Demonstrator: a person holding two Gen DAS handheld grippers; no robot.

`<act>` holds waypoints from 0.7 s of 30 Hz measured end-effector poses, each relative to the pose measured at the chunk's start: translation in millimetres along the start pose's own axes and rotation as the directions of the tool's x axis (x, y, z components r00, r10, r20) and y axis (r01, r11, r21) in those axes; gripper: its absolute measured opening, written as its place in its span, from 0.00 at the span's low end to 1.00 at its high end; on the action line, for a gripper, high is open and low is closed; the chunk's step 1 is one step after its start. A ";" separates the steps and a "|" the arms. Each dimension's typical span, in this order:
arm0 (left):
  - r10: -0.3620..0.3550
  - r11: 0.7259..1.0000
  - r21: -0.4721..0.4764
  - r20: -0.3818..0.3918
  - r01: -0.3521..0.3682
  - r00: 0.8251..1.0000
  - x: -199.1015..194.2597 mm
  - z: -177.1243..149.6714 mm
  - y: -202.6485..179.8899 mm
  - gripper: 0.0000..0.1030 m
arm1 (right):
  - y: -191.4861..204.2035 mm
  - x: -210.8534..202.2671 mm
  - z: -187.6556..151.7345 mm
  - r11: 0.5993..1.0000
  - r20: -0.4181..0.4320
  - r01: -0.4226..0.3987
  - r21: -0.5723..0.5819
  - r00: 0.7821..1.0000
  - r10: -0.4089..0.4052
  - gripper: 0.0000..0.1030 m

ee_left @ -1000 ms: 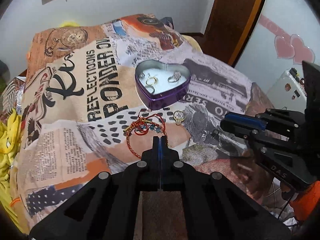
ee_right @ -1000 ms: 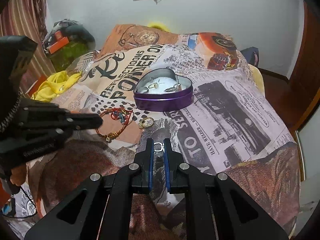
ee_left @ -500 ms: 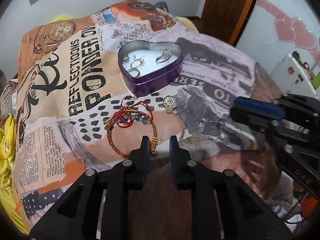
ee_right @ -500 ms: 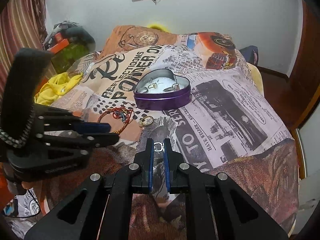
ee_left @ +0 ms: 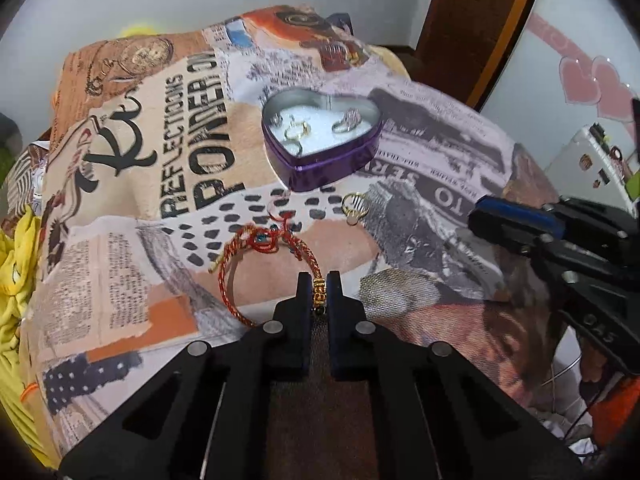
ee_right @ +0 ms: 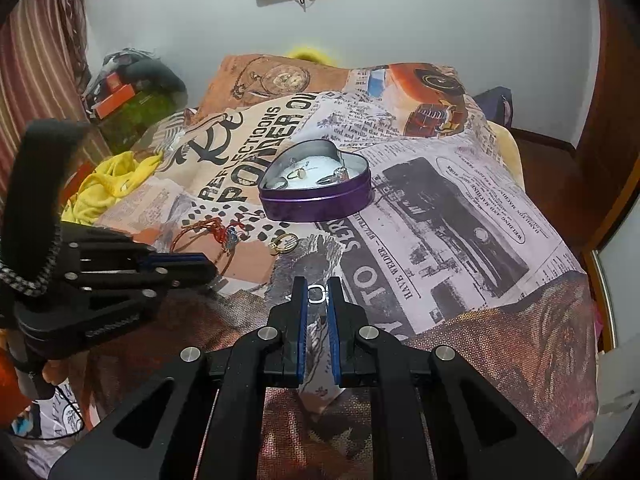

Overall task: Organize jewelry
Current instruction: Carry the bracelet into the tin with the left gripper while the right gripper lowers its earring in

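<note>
Left gripper (ee_left: 319,280) reclosed, fingers pinching one bracelet (ee_left: 268,256); right gripper (ee_right: 317,286) fingers pinching one ring (ee_right: 316,294).

A second ago the left claw (ee_left: 319,280) hung pinched together on nothing, its tips over the near side of the red cord bracelet (ee_left: 256,258). Half a second ago its jaws stood apart, straddling the gold beads (ee_left: 319,294) on the bracelet's near arc. Now they have closed on those beads, which sit between the tips. In the right wrist view the left claw (ee_right: 206,266) has come in further toward the right claw's tips.
</note>
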State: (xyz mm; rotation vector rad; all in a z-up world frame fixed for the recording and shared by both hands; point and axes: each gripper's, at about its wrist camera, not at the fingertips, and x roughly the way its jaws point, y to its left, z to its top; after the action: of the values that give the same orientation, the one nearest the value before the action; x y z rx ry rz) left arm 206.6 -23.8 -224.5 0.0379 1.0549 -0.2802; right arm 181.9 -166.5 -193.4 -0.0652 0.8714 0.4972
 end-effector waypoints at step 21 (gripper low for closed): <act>-0.037 0.998 -0.044 0.225 0.048 0.974 -86.5 31.7 10.2 0.05 | 4.8 -15.5 18.7 1.000 0.056 0.007 -0.017 0.998 -0.006 0.08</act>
State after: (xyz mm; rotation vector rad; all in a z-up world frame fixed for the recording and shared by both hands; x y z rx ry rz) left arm 196.3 -1.0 -135.2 -0.0598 0.8381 -0.2902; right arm 184.9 -163.6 -169.0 -0.0696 0.8117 0.4986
